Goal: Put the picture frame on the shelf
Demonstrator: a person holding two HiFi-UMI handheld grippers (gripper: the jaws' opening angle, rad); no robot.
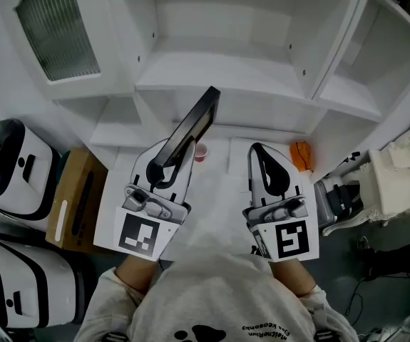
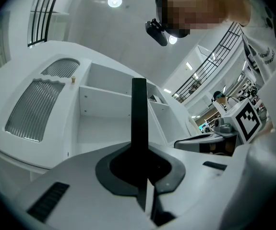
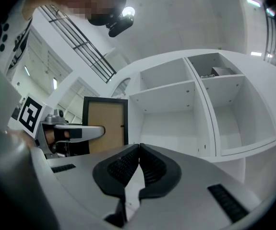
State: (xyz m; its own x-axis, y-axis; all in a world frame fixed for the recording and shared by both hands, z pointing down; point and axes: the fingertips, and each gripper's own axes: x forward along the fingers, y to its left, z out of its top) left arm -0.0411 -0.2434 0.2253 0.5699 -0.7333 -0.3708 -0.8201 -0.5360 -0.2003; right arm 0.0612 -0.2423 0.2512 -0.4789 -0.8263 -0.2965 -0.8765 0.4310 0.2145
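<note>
As the left tongs [image 1: 160, 168] are clamped on the lower end of the picture frame [image 1: 194, 123], the frame is held aloft. Its long axis slants up and forward toward the shelf [image 1: 219, 73] directly ahead. The right tongs [image 1: 260, 150], pressed together on nothing, sit alongside.

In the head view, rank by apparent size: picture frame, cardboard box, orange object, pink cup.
1. cardboard box
2. picture frame, edge-on and nearer the camera: unsure against the box
3. orange object
4. pink cup, slightly smaller
</note>
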